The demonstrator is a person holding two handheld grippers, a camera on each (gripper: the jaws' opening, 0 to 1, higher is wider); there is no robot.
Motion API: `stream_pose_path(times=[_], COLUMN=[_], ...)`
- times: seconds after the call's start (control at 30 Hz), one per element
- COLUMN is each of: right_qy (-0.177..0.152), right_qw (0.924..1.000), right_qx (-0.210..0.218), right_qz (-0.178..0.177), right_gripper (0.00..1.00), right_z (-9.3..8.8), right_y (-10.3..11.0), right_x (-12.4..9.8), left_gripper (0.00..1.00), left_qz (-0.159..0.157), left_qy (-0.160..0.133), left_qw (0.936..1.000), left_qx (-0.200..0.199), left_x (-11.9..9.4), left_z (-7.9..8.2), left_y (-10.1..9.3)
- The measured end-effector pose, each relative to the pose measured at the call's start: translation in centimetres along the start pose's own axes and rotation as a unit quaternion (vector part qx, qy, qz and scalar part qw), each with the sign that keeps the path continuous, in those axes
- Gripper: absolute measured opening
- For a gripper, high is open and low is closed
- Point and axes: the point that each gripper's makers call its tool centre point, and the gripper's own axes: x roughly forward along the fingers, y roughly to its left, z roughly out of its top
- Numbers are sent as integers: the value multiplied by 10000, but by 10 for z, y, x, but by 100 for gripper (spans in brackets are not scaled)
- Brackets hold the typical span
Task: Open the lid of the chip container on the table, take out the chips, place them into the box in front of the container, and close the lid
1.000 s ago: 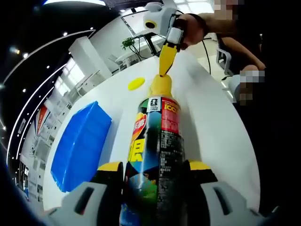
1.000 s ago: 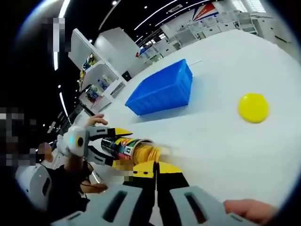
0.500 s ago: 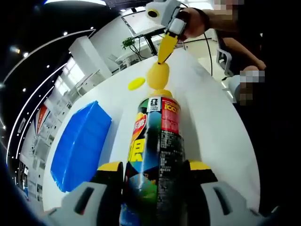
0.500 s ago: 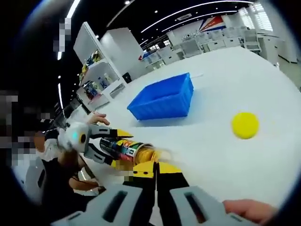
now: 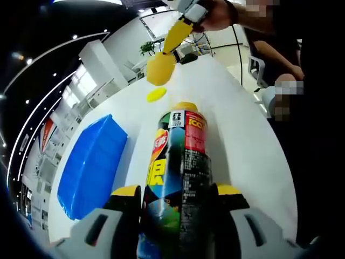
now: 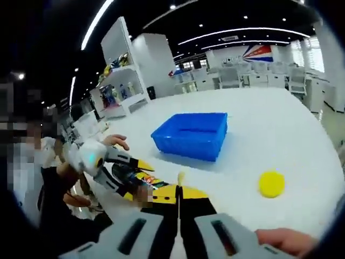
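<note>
The chip can [image 5: 183,151] lies forward between the jaws of my left gripper [image 5: 180,191], which is shut on it. Its top is open, and yellow chips [image 5: 185,106] show at the mouth. Above and beyond the can, my right gripper [image 5: 168,49] is shut on one yellow chip [image 5: 160,68] and holds it clear of the can. In the right gripper view that chip [image 6: 180,177] shows edge-on at my right gripper [image 6: 178,190]. The left gripper [image 6: 102,159] with the can [image 6: 141,181] is at the left. The blue box [image 6: 191,135] stands open on the table, with the yellow lid [image 6: 271,183] lying to its right.
The white table [image 5: 242,145] carries the blue box [image 5: 91,164] left of the can and the yellow lid [image 5: 156,95] beyond it. A person stands at the table's right edge [image 5: 280,108]. Shelves and desks stand far behind.
My right gripper has drawn a chip out of the can's mouth and lifted it up and to the left. The left gripper and the can have stayed put.
</note>
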Motion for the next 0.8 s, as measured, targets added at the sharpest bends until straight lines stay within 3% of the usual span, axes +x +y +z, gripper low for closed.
stream_pose_path(times=[0.2, 0.47, 0.67, 0.8], right_qy=[-154, -409, -492, -334], right_qw=[9971, 9915, 9886, 9774], right_qx=[-745, -1236, -1419, -2042], right_qz=[-61, -41, -47, -434], right_gripper=[0, 0, 0, 0], right_z=[29, 73, 94, 95], right_y=[11, 12, 7, -15], right_x=[17, 62, 120, 167], left_gripper=[54, 54, 54, 54], left_qz=[16, 68, 102, 104], left_qy=[-12, -16, -10, -12], left_qw=[10000, 10000, 9999, 9999], left_qx=[5, -4, -18, -23], left_x=[-1, -1, 1, 2], left_z=[0, 1, 4, 6], left_y=[-1, -1, 1, 0])
